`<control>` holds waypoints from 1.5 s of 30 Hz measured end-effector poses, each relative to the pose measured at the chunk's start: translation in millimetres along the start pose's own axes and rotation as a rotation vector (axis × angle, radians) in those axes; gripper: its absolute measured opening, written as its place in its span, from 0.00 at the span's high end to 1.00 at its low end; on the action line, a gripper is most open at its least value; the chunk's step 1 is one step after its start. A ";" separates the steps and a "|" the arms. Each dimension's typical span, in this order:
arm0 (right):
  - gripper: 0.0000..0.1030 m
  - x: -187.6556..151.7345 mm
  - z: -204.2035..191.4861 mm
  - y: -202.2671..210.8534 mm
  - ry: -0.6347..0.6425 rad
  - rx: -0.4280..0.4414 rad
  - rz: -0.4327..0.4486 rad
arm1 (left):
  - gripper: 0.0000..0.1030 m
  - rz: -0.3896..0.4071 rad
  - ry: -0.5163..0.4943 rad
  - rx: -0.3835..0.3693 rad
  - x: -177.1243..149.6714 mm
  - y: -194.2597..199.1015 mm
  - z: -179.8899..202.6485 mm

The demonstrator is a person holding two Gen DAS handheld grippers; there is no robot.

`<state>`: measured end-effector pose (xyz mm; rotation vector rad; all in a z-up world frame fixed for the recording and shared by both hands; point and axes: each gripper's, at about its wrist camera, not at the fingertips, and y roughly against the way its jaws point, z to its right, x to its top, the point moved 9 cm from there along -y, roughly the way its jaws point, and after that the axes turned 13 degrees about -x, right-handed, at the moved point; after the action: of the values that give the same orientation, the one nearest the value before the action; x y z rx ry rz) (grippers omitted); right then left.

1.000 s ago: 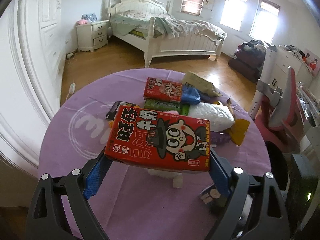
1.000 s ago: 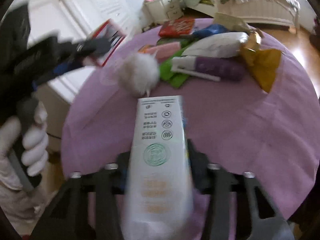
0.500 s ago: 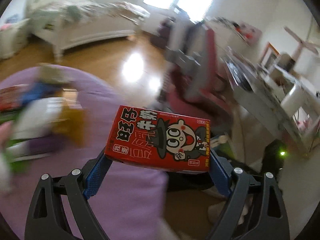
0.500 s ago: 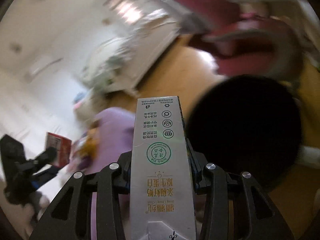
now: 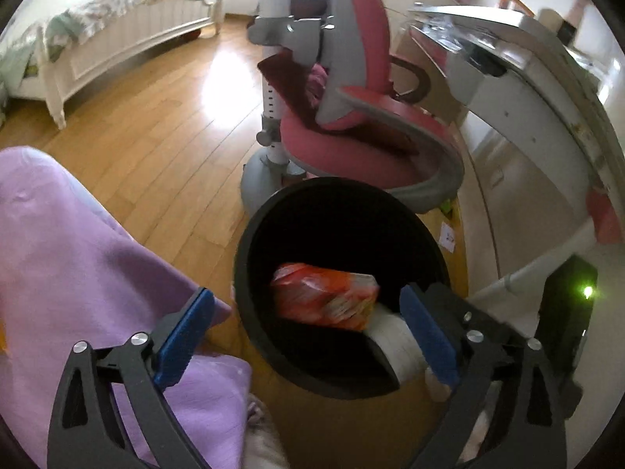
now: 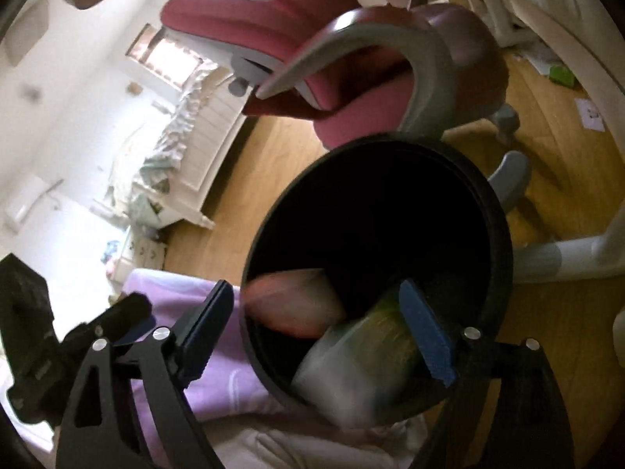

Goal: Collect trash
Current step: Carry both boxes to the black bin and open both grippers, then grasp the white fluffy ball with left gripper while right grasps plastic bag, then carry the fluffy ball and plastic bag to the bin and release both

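A black round trash bin (image 5: 239, 273) stands on the wooden floor beside the purple-covered table. My left gripper (image 5: 306, 336) hangs over its mouth with jaws opening; the red snack box (image 5: 324, 297), blurred, is dropping into the bin, free of both blue pads. My right gripper (image 6: 316, 332) is over the same bin (image 6: 502, 234), jaws opening too. The white and green carton (image 6: 363, 355) slips down, blurred, close beside the right pad, with the left pad well clear of it. The red box (image 6: 293, 305) shows beside it. The carton (image 5: 394, 340) also appears in the left wrist view.
A pink and grey desk chair (image 5: 351, 125) stands just behind the bin, with a white desk (image 5: 527, 90) to its right. The purple tablecloth (image 5: 78, 273) hangs at the left. A black box with a green light (image 5: 566, 305) sits at the right. A white bed (image 5: 117, 27) stands far back.
Both grippers swung from the cluttered table to above the bin. The left jaws let go of the red box and the right jaws let go of the carton; both are falling in.
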<state>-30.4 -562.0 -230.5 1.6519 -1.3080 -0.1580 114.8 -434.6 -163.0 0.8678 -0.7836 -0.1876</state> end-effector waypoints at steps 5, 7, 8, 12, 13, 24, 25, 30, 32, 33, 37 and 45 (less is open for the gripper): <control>0.17 7.1 -28.9 10.5 0.027 0.048 0.019 | 0.07 0.071 -0.048 0.018 -9.3 45.6 4.1; 0.17 10.0 -63.0 24.4 0.084 0.098 0.041 | 0.07 0.124 -0.042 0.049 -15.5 79.0 -4.6; 0.17 10.8 -78.6 33.9 0.109 0.117 0.051 | 0.07 0.156 -0.033 0.066 -19.7 98.2 -11.9; 0.13 10.8 -166.5 64.6 0.292 0.226 0.108 | 0.05 0.292 0.043 0.214 -43.3 183.4 -65.9; 0.13 4.4 -198.9 71.3 0.357 0.274 0.112 | 0.05 0.310 0.064 0.254 -49.4 199.5 -79.1; 0.13 -118.2 -385.4 42.6 0.778 0.403 -0.085 | 0.05 0.346 0.423 0.477 -155.4 308.9 -248.5; 0.13 -128.1 -393.2 35.4 0.805 0.387 -0.109 | 0.05 0.330 0.417 0.473 -157.8 306.4 -252.6; 0.13 -168.3 -434.2 -1.2 1.021 0.300 -0.141 | 0.05 0.276 0.396 0.439 -150.1 278.6 -261.1; 0.13 -182.9 -442.1 -22.0 1.133 0.220 -0.127 | 0.06 0.276 0.401 0.419 -154.2 271.7 -266.9; 0.13 -188.9 -444.9 -31.0 1.187 0.180 -0.126 | 0.07 0.270 0.402 0.416 -151.6 268.7 -269.4; 0.19 -207.0 -443.6 -60.5 1.329 0.078 -0.131 | 0.28 0.256 0.406 0.376 -154.3 258.9 -272.7; 0.61 -206.4 -432.4 -21.3 1.217 0.224 -0.163 | 0.57 0.311 0.416 0.333 -154.1 264.8 -267.8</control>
<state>166.8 -139.5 -117.9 1.5617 -0.2562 0.8107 147.5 -29.1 -154.5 1.0408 -0.5529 0.3991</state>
